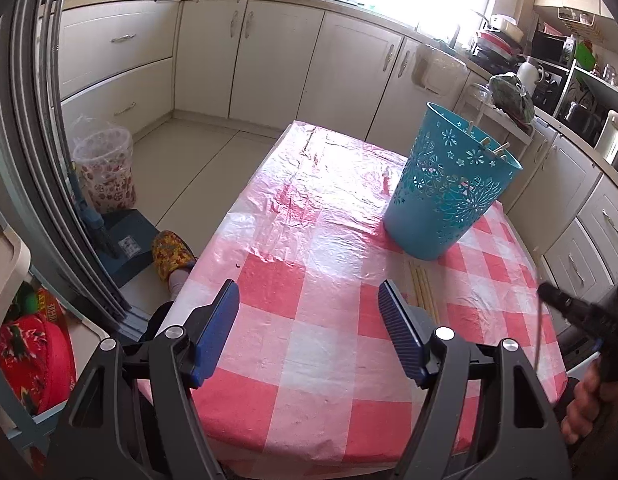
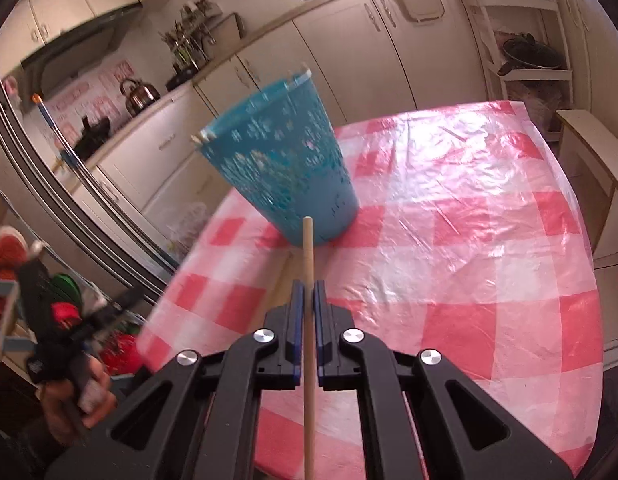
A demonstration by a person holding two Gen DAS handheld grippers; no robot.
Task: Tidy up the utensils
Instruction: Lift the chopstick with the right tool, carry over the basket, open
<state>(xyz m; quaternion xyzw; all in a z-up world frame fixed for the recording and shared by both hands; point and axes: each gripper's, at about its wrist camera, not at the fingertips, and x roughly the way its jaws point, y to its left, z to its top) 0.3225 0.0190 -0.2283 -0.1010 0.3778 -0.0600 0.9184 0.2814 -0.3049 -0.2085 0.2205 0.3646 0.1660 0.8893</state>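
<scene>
Fingers of the right gripper (image 2: 307, 300) clamp a pale wooden chopstick (image 2: 307, 248), pointing at the perforated blue basket (image 2: 281, 168). Left gripper (image 1: 309, 320) fingers gape, empty, above the checkered table (image 1: 309, 360).

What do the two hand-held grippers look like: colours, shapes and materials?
Both look alike. The left hand-held gripper and the right hand-held gripper have black plastic linkage arms with triangular cut-outs and round silver pivot bolts, and flat blue ribbed fingers.
</scene>
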